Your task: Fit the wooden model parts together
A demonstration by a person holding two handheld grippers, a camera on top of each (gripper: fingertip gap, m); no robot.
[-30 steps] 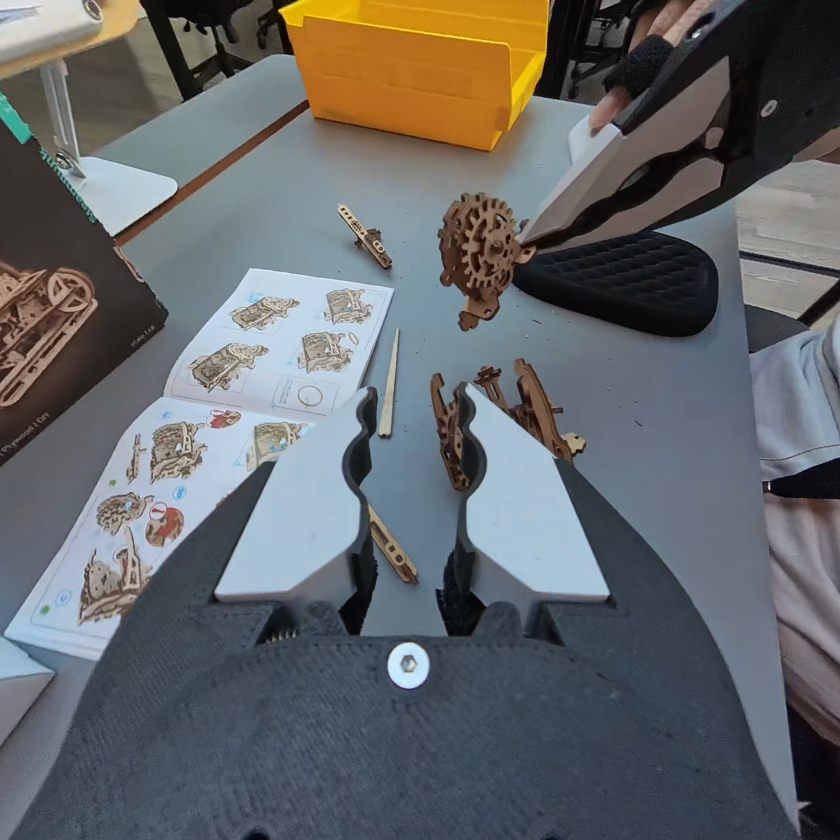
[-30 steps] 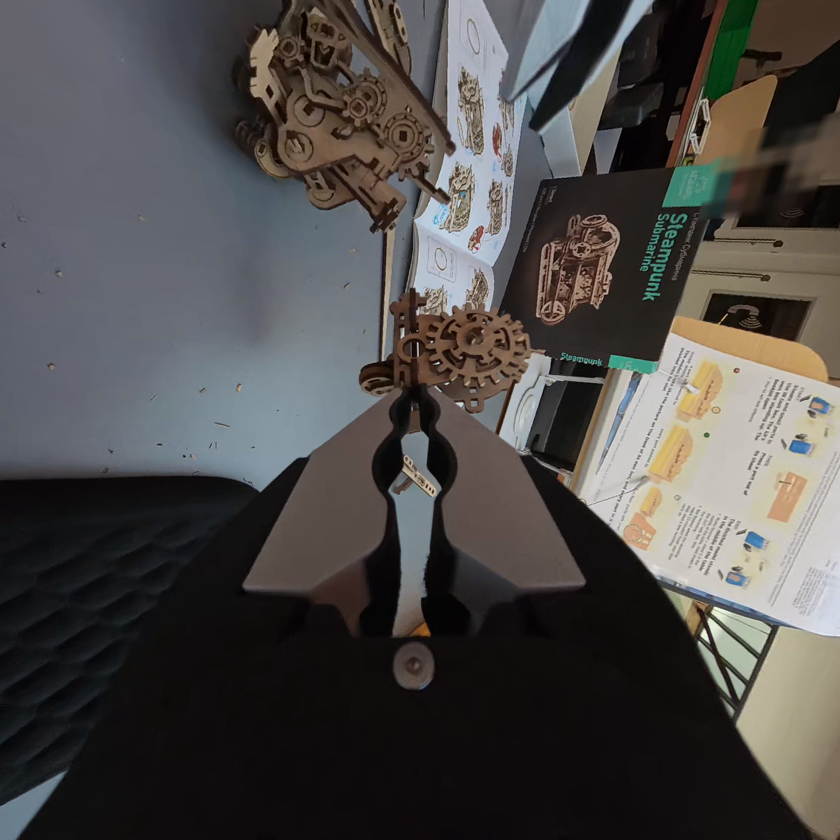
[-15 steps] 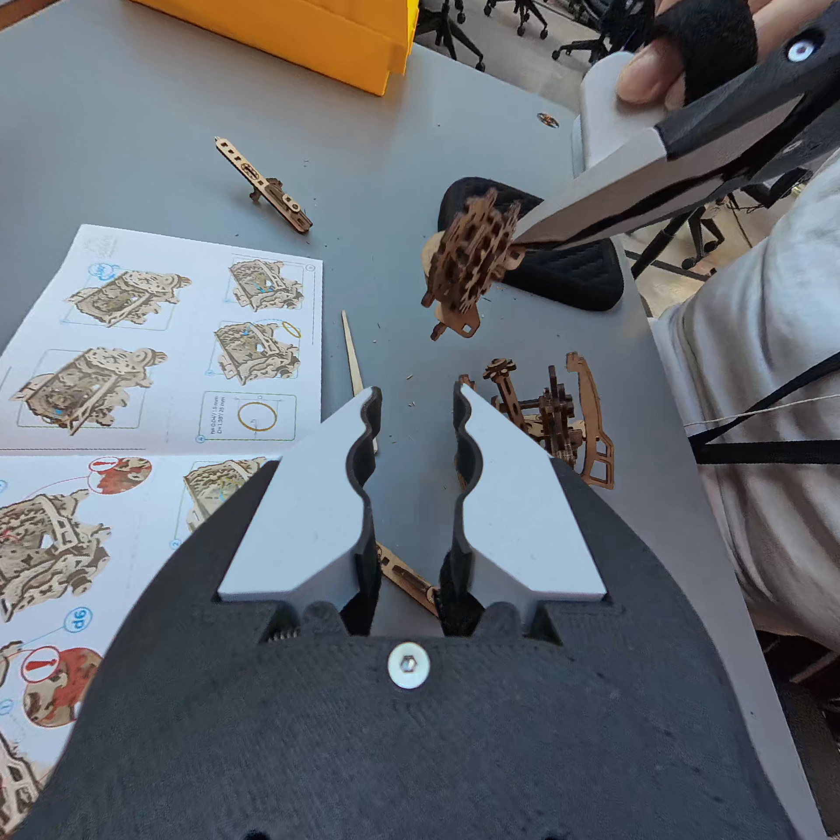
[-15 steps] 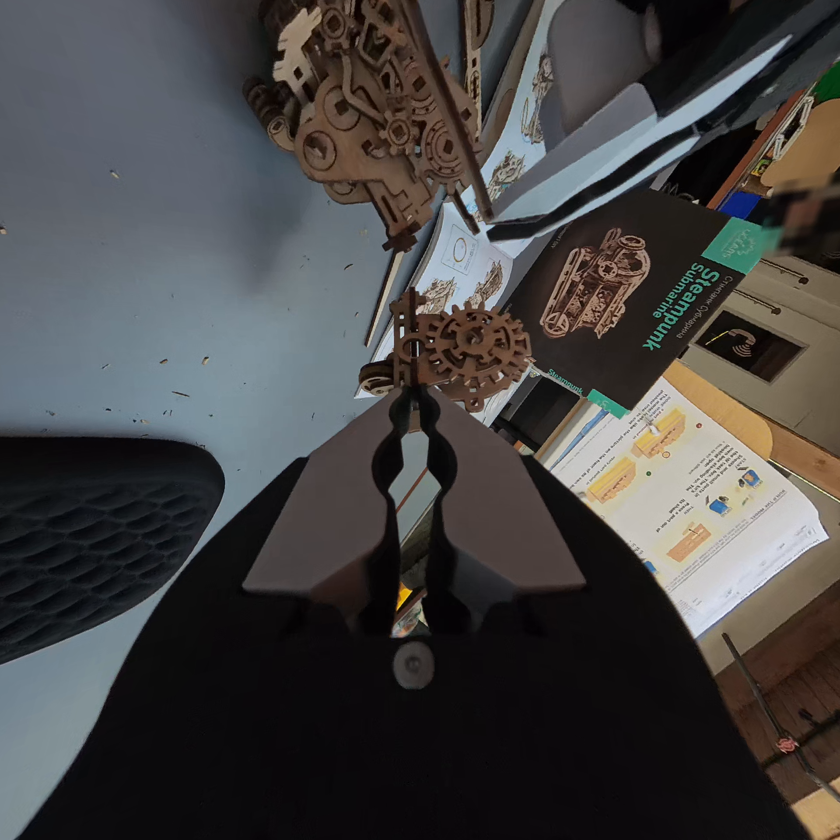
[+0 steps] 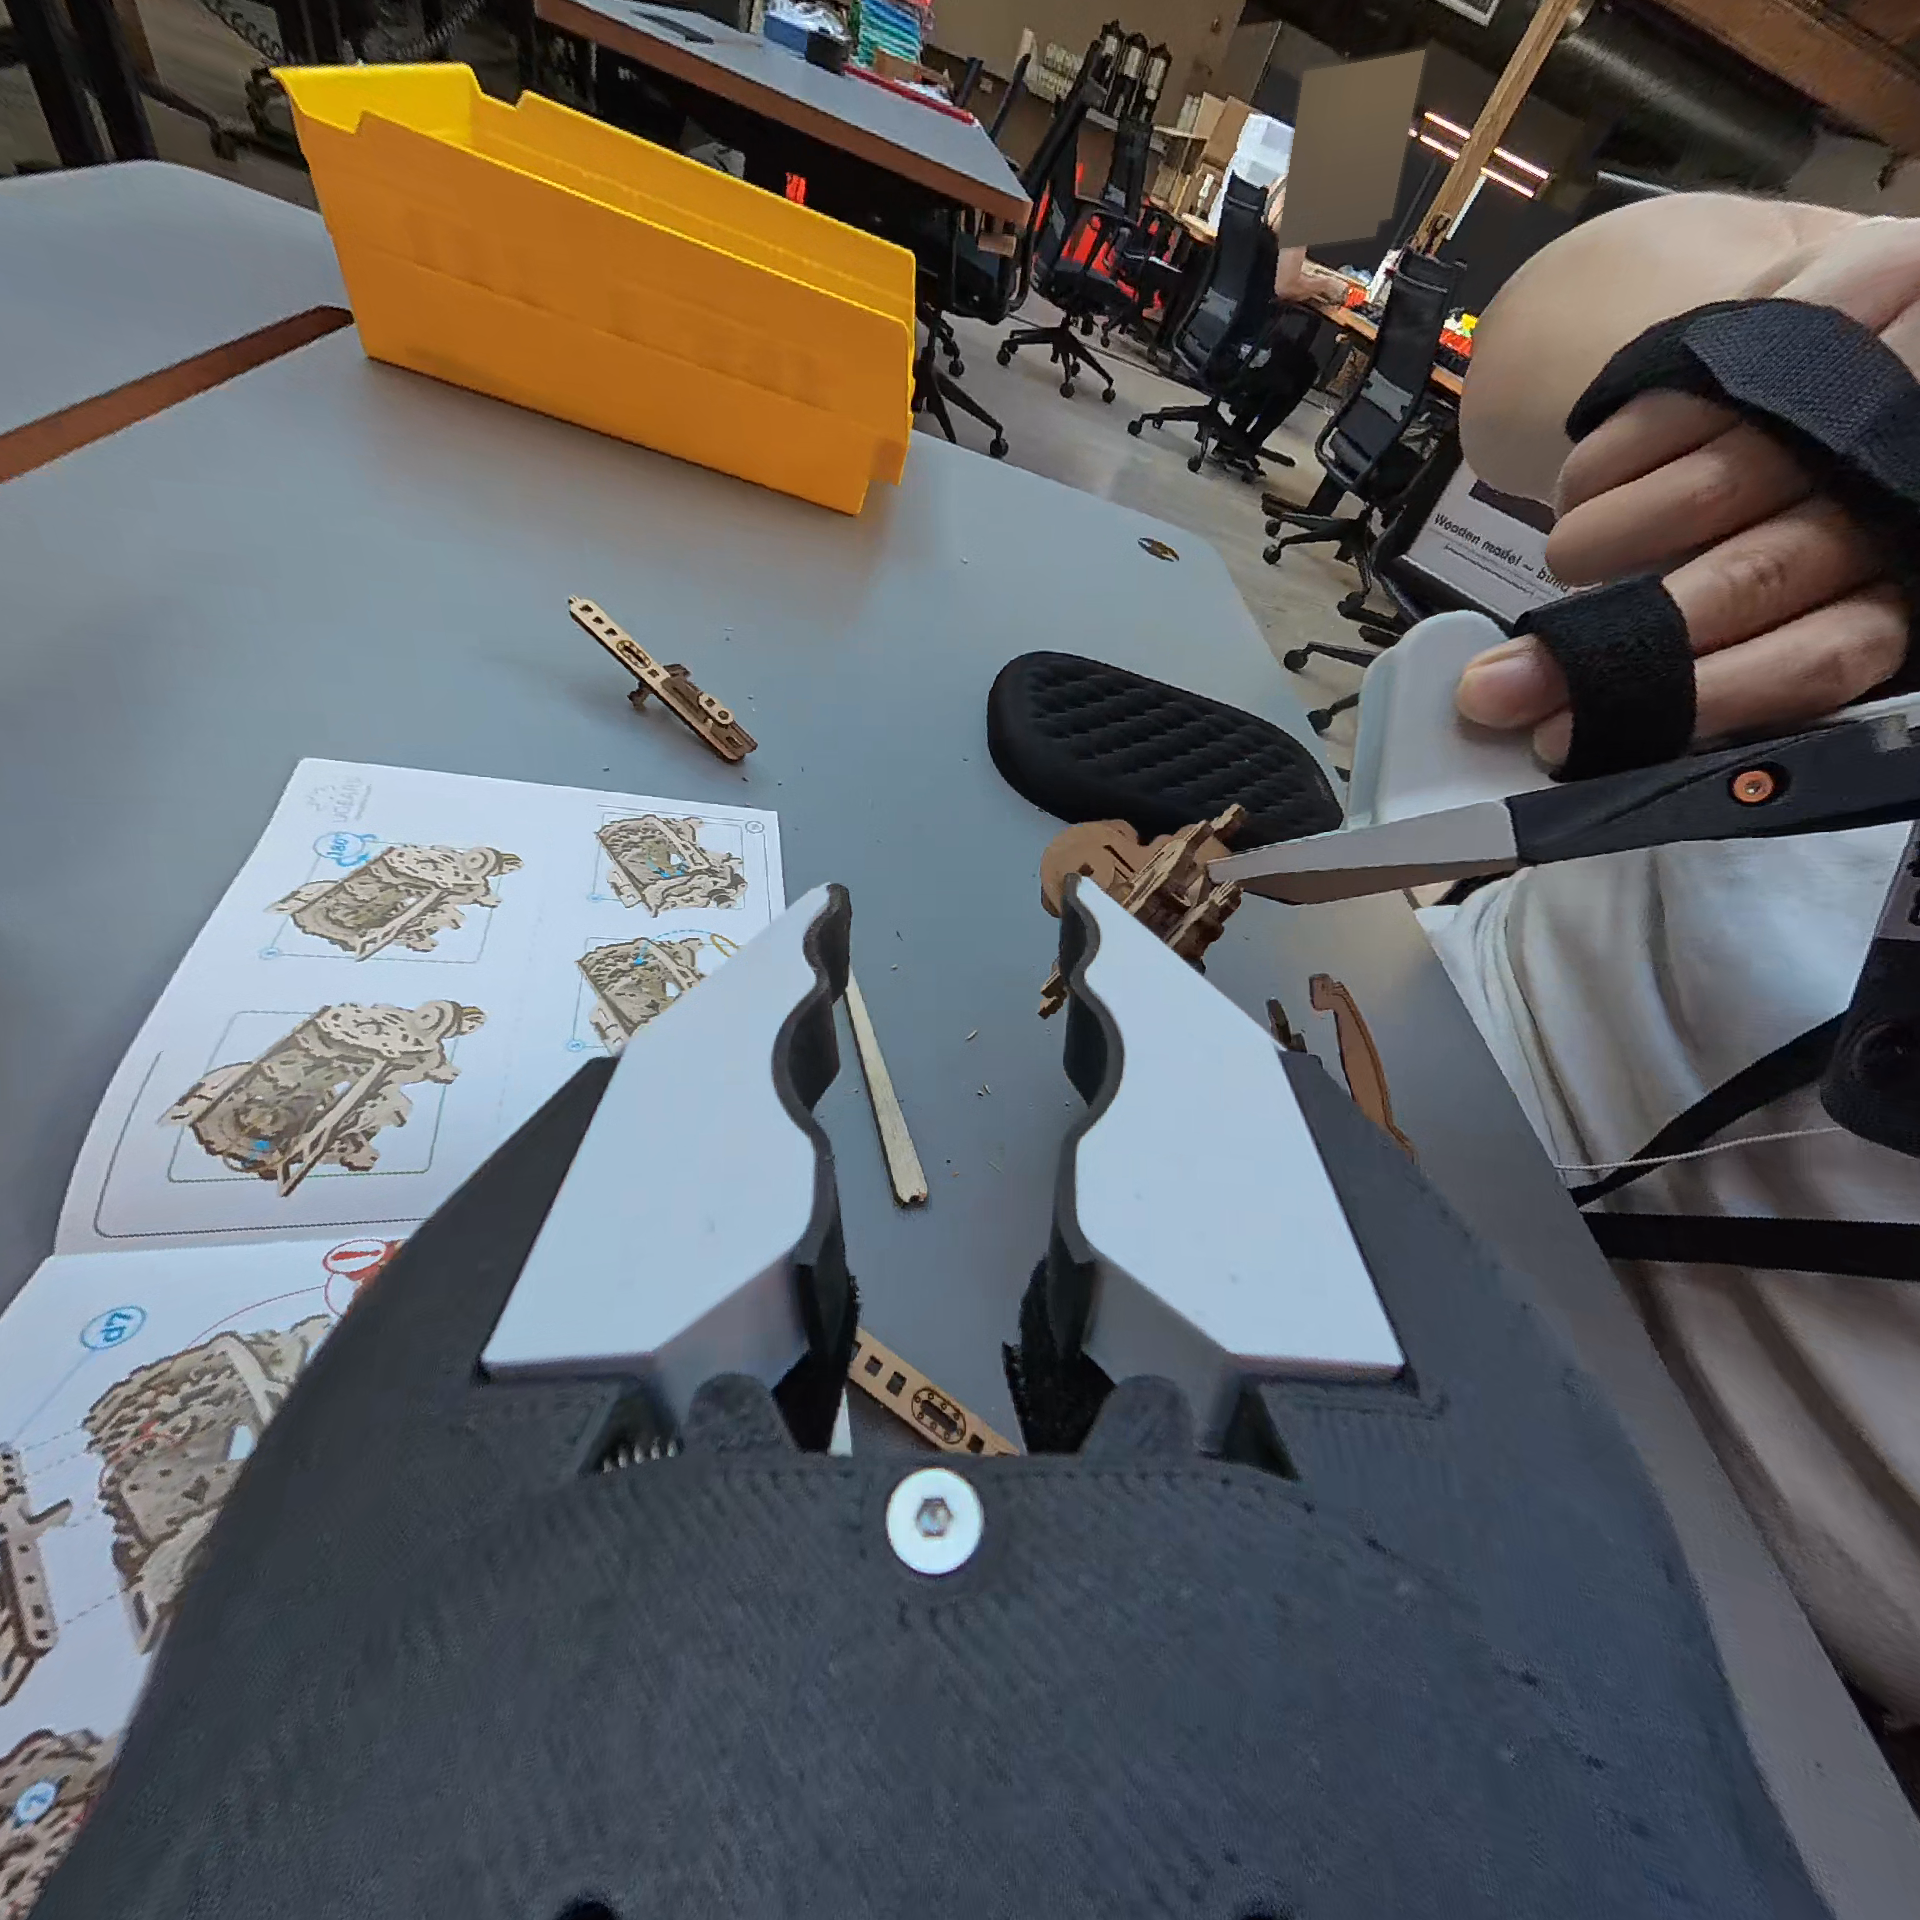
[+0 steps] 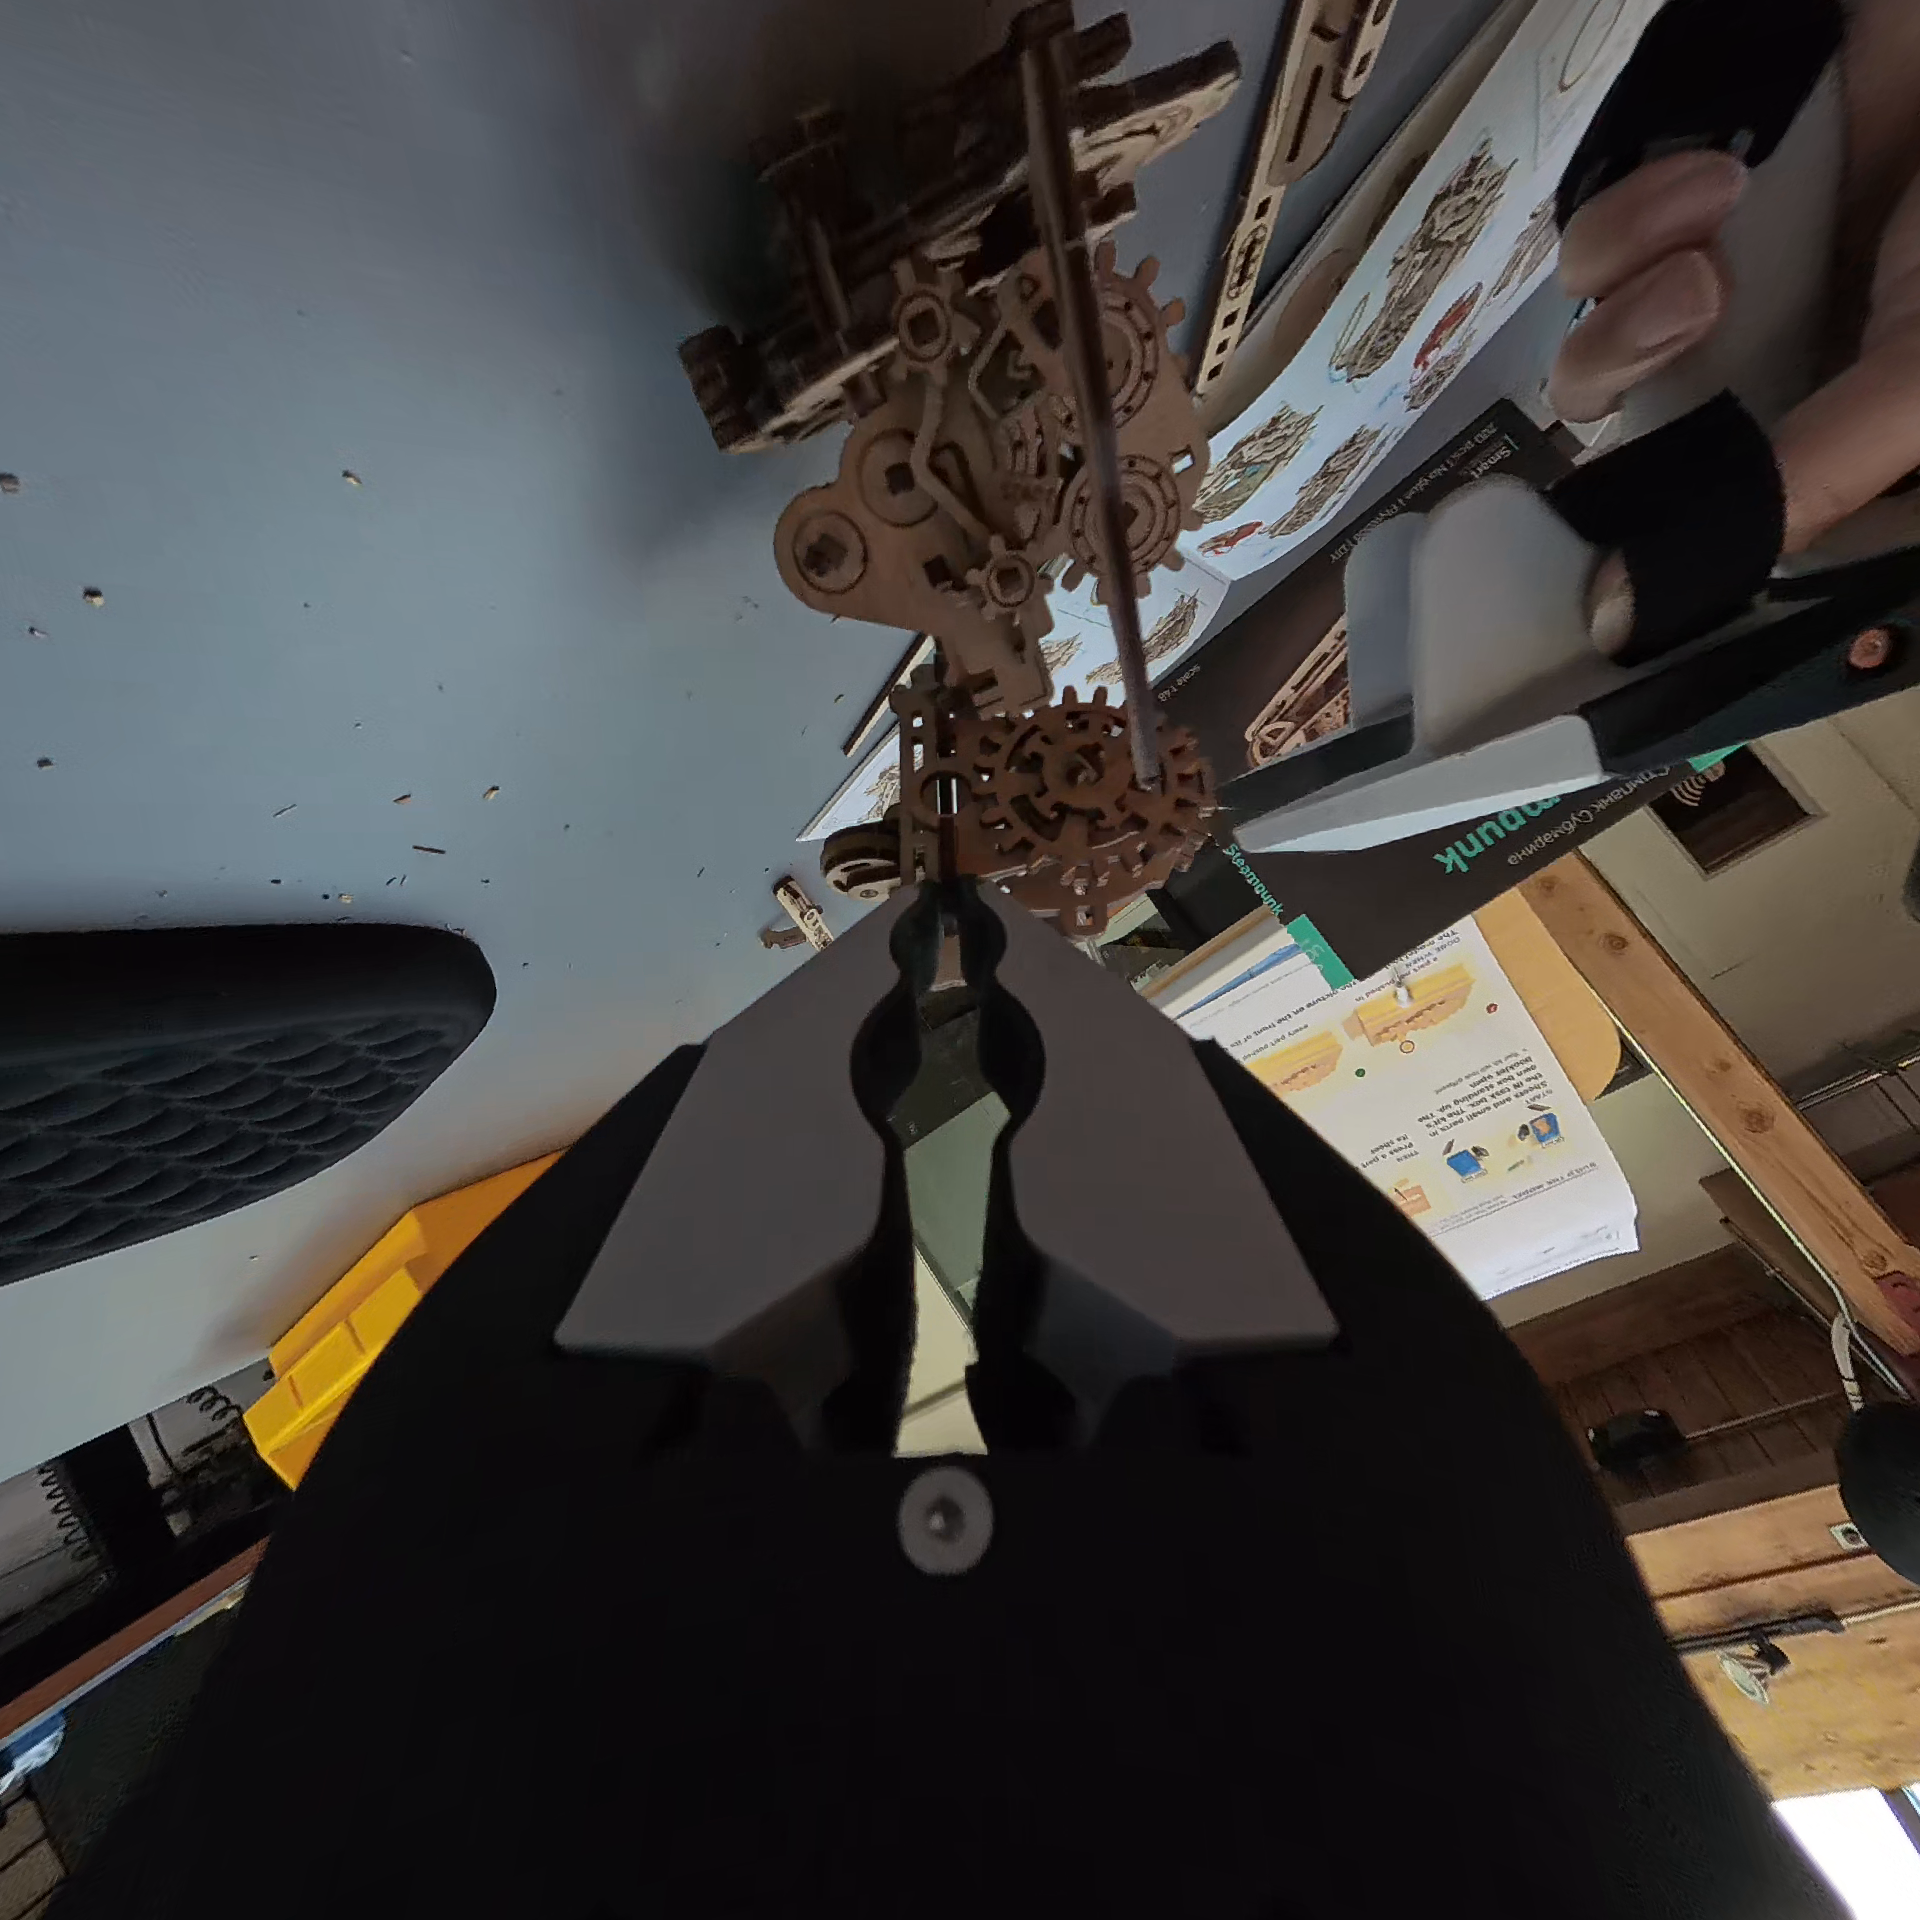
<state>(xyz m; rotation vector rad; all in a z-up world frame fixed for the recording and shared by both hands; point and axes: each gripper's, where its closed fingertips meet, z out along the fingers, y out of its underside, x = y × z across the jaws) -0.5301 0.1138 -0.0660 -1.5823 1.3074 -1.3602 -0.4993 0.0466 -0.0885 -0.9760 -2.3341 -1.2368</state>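
Your right gripper pinches the gear assembly, fingers closed tight on its thin edge plate, holding it in the air above the counter. In the left wrist view the same gear assembly sits at the tip of the right gripper, partly hidden behind your left gripper's own right finger.

Just beyond it in the right wrist view, the bigger wooden model body lies on the counter with gears and a long thin rod; whether the rod tip touches the gear assembly is unclear. Only a curved piece of that body shows in the left wrist view.

Your left gripper hovers over the counter with fingers apart, nothing between them. A thin wooden stick lies flat below the gap. A slotted wooden strip lies near the finger bases. Another small wooden bar piece stands farther out, well apart.

Open instruction booklet lies left of the left gripper. Black mesh pad lies beyond the gear assembly. Yellow bin sits at the far edge. Your right hand, with black straps, grips the right tool. The dark model box and a printed sheet show behind in the right wrist view.
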